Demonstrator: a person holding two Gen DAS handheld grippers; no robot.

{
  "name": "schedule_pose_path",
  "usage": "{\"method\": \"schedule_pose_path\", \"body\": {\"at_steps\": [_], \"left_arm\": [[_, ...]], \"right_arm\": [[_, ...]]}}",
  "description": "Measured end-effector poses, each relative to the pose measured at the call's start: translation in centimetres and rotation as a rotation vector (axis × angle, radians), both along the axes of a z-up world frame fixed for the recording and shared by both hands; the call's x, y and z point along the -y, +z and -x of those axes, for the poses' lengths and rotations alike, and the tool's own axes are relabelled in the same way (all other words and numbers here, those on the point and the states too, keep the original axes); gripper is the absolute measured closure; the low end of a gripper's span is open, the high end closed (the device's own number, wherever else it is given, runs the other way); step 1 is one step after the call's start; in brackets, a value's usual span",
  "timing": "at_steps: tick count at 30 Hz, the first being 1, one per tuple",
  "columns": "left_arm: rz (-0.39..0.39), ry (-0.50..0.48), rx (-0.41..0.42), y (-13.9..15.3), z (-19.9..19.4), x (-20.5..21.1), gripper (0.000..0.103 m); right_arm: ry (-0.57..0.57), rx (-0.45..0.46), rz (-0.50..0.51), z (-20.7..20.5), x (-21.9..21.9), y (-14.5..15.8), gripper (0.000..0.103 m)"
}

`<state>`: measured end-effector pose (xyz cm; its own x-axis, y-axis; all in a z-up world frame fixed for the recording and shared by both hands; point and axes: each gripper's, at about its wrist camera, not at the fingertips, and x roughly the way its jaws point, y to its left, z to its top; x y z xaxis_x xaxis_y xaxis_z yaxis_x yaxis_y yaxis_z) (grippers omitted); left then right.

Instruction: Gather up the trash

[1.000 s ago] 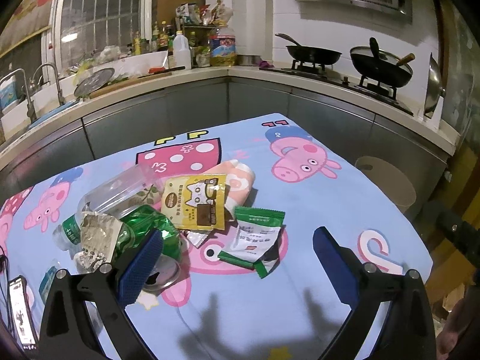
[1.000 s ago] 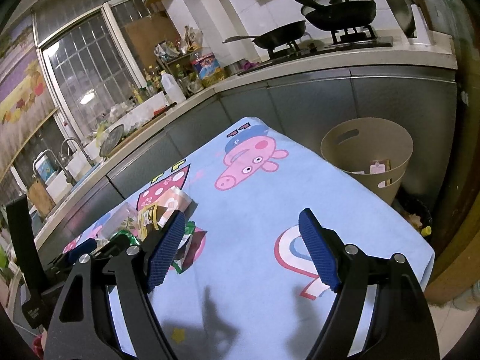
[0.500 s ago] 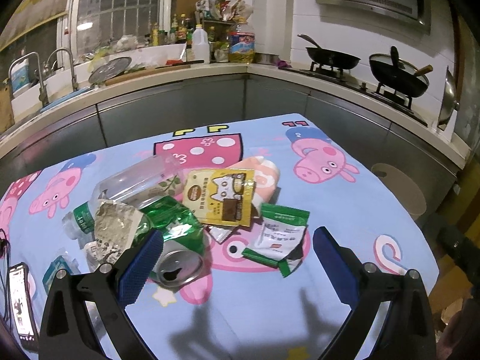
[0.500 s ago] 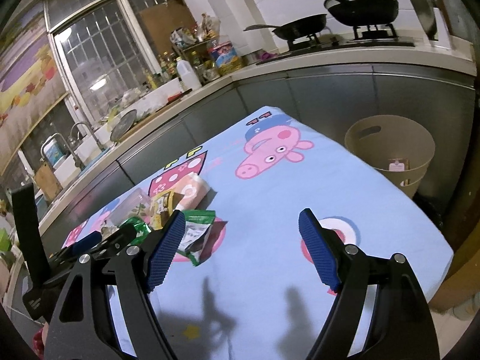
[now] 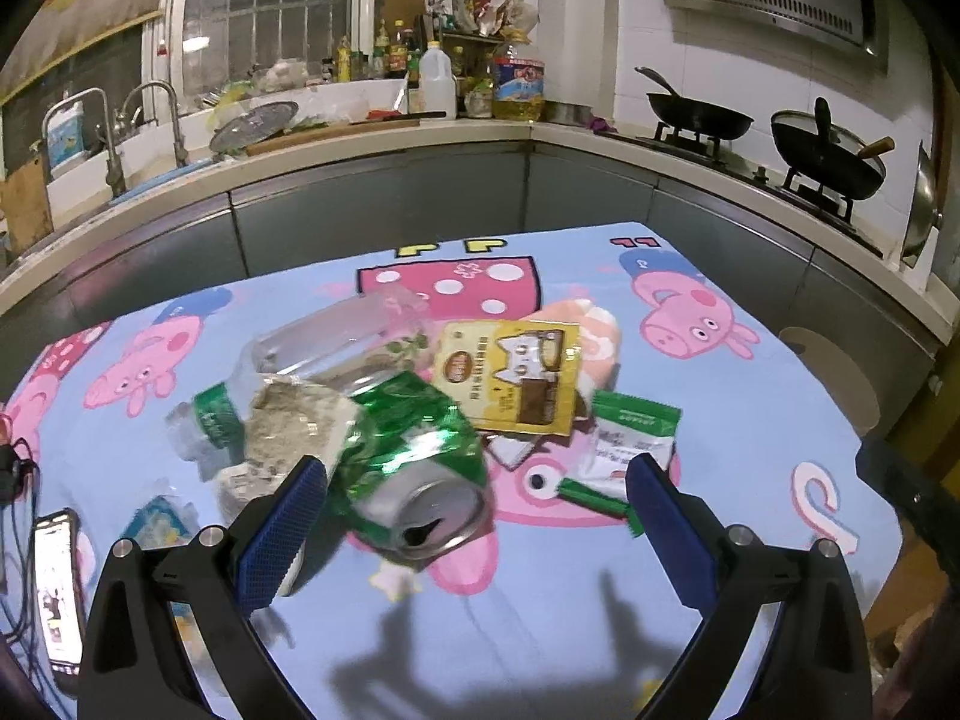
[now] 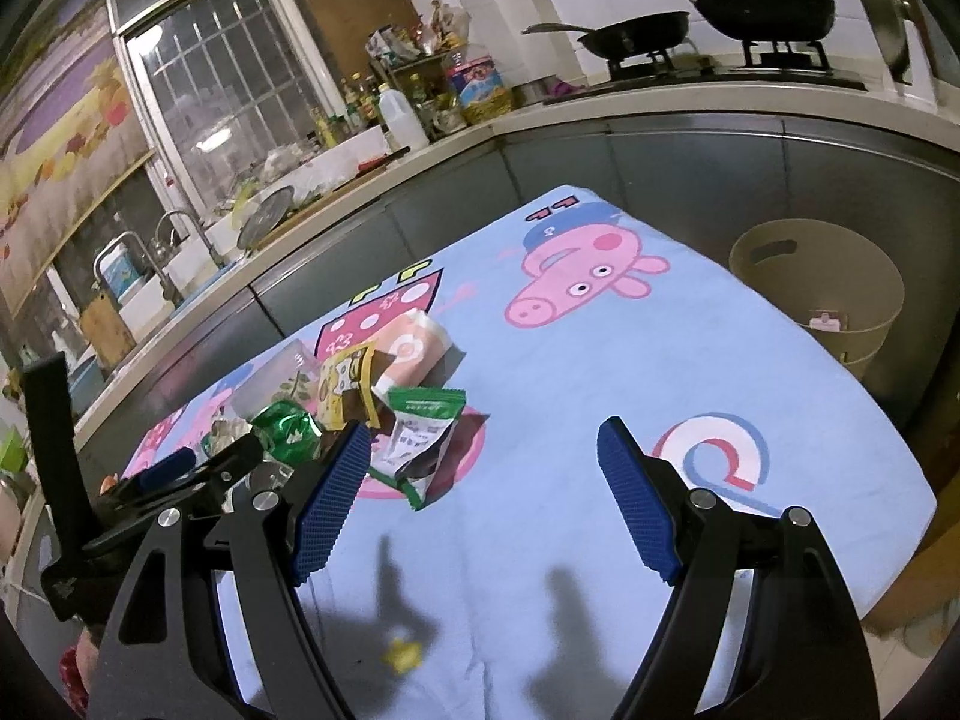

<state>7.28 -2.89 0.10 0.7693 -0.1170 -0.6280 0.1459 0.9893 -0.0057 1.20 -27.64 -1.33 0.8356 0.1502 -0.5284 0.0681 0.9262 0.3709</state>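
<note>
**Two grippers, one trash pile**

Both the left gripper and right gripper hover with jaws wide apart, holding nothing. Mid-frame on the desk: one crushed green can, one clear bottle, one yellow packet, one green-white sachet. One bin stands at right.

On the worktop you have one crushed green can, one clear plastic bottle, one yellow snack packet, one green-and-white sachet, one pink pack and one phone. One beige bin stands beside it.
</note>
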Motion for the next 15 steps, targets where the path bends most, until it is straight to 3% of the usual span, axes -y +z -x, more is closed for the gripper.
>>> {"method": "schedule_pose_path", "body": {"at_steps": [4,8,13,15], "left_arm": [[-0.012,0.051,0.009,0.4,0.9,-2.8,0.004],[-0.03,0.219,0.017,0.1,1.8,-8.1,0.004],[-0.004,0.389,-0.073,-2.0,1.8,-13.6,0.004],[0.052,0.421,-0.134,-3.1,1.6,-15.1,0.004]], "right_arm": [[0.043,-0.008,0.014,-0.7,-1.4,-0.3,0.026],[0.116,-0.017,0.045,-1.7,-3.6,-0.9,0.026],[0.219,-0.037,0.094,-3.0,-6.9,-2.1,0.026],[0.26,-0.048,0.112,-3.7,-8.3,-2.4,0.026]]}}
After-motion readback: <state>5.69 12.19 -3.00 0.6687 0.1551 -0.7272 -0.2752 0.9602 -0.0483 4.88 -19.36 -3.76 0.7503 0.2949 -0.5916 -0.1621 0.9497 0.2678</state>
